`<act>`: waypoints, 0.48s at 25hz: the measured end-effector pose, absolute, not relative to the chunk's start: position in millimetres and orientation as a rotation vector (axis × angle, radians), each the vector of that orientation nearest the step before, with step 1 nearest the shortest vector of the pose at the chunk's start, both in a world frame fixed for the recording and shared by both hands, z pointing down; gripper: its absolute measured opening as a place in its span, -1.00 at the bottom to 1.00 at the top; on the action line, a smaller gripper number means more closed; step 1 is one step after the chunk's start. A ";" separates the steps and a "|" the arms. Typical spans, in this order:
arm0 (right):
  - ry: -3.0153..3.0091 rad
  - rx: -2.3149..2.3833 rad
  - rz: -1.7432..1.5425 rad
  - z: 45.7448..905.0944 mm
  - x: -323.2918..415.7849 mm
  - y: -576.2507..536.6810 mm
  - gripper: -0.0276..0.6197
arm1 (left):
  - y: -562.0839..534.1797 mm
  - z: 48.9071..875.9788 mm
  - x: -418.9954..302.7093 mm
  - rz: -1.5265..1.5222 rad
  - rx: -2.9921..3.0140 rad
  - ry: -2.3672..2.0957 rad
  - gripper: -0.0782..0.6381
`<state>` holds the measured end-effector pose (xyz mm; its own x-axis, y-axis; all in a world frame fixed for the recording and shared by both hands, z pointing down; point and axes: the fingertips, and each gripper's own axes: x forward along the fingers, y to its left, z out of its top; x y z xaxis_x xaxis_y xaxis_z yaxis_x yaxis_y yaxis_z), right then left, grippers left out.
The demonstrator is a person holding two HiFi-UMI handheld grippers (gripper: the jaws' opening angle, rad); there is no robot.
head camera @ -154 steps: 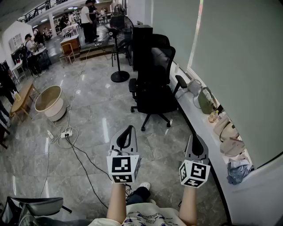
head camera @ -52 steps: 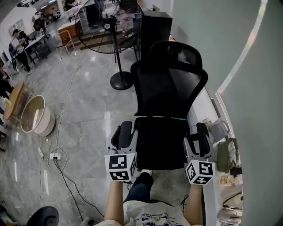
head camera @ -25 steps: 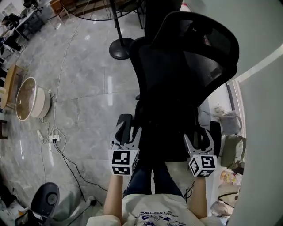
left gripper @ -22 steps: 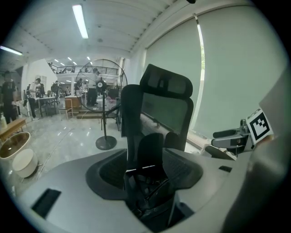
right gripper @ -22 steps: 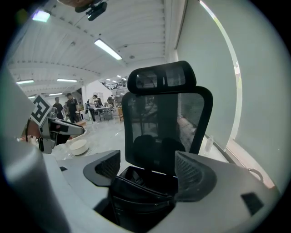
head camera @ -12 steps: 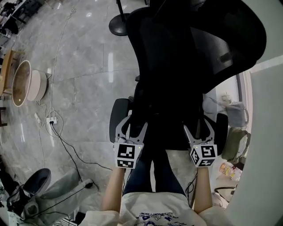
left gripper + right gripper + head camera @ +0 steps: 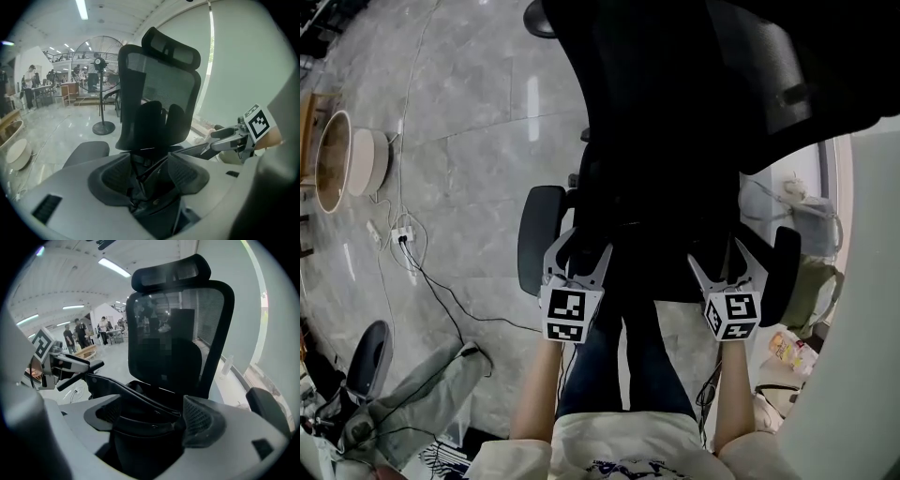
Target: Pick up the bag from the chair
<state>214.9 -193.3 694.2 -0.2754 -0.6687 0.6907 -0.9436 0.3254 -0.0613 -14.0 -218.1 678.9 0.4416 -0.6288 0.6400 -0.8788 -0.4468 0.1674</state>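
Note:
A black bag (image 7: 151, 199) lies on the seat of a black mesh office chair (image 7: 694, 84), dark against dark. My left gripper (image 7: 151, 177) is open, its ribbed pads on either side of the bag's straps and top. My right gripper (image 7: 154, 422) is open too, with the bag's body (image 7: 140, 441) between its pads and a strap (image 7: 126, 392) running up to the left. In the head view the left gripper (image 7: 578, 246) and right gripper (image 7: 724, 251) hover side by side over the seat's front, and the bag cannot be told from the seat.
The chair's armrests (image 7: 536, 239) (image 7: 783, 262) flank both grippers. The tall backrest (image 7: 159, 93) rises just behind the bag. A window ledge with bags (image 7: 811, 281) runs on the right. A standing fan (image 7: 104, 126), a basin (image 7: 342, 159) and floor cables (image 7: 403, 234) are on the left.
The view has closed in on the chair. Both grippers have moved forward from the seat's front edge to over the seat, between the armrests, with the bag now between their jaws.

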 end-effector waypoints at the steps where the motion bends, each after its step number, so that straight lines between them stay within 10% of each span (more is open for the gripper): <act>1: -2.034 1.408 0.648 700.8 217.4 -192.8 0.41 | -218.0 684.4 -12.2 0.694 2.212 -1.259 -0.07; 12: -2.018 1.331 0.679 763.8 228.2 -199.7 0.40 | -216.0 730.1 -2.9 0.703 2.204 -1.221 -0.01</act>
